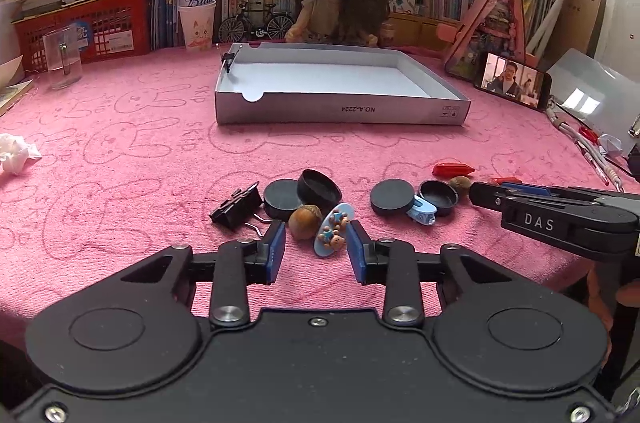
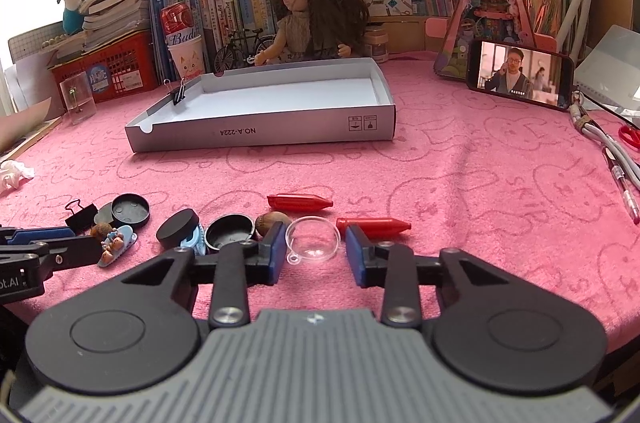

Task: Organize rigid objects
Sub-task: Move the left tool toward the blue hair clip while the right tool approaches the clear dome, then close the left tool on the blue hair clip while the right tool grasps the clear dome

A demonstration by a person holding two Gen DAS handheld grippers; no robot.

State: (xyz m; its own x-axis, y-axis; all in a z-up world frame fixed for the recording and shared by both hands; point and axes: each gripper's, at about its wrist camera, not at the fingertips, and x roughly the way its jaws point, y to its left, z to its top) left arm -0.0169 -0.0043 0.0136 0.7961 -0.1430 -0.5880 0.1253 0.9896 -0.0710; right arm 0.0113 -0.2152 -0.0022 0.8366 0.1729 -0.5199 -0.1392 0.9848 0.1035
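1. Desk (image 1: 120, 127), covered in pink cloth printed with rabbits.
2. Grey cardboard box lid (image 1: 340, 109), open side up, towards the desk's far edge; a small black binder clip (image 1: 229, 60) is clipped to its left wall.
3. Left gripper (image 1: 316, 237), near edge: jaws apart, an oval bear trinket (image 1: 333, 229) and an acorn (image 1: 305, 221) between them, pads not pressing either.
4. Right gripper (image 2: 314, 243), near edge: jaws apart around a clear plastic half-dome (image 2: 313, 238), not clamped.
5. Black round caps (image 1: 392, 197), a large black binder clip (image 1: 236, 207), a blue clip (image 1: 422, 213) and two red crayon-shaped pieces (image 2: 300, 202), scattered along the near edge.
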